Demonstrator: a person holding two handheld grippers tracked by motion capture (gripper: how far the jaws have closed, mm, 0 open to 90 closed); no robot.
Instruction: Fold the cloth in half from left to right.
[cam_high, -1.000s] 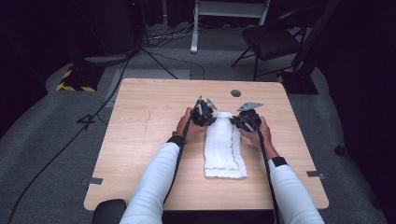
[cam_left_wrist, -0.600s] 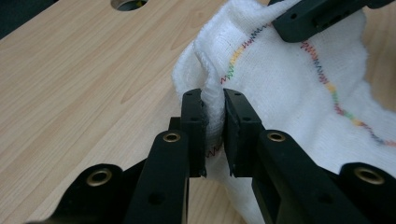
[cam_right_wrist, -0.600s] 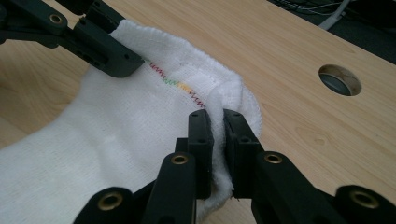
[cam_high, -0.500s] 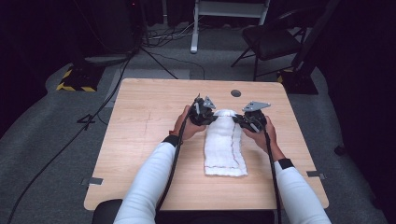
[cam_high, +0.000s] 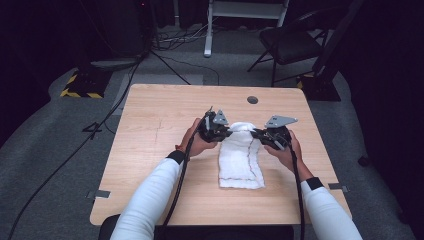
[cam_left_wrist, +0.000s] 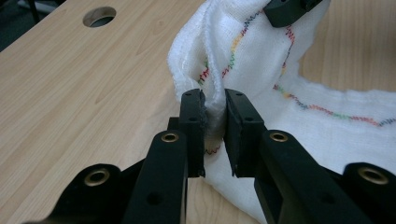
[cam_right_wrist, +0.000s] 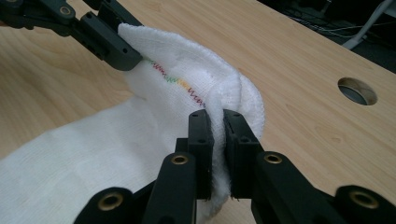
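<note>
Left hand-held gripper (cam_left_wrist: 215, 116) and right hand-held gripper (cam_right_wrist: 218, 133) each clenched on a far corner of the cloth (cam_high: 241, 157). Far edge raised, remainder flat on the surface (cam_high: 160, 115). Probably light, limp, non-slippery; best pinched at hemmed corners.
</note>
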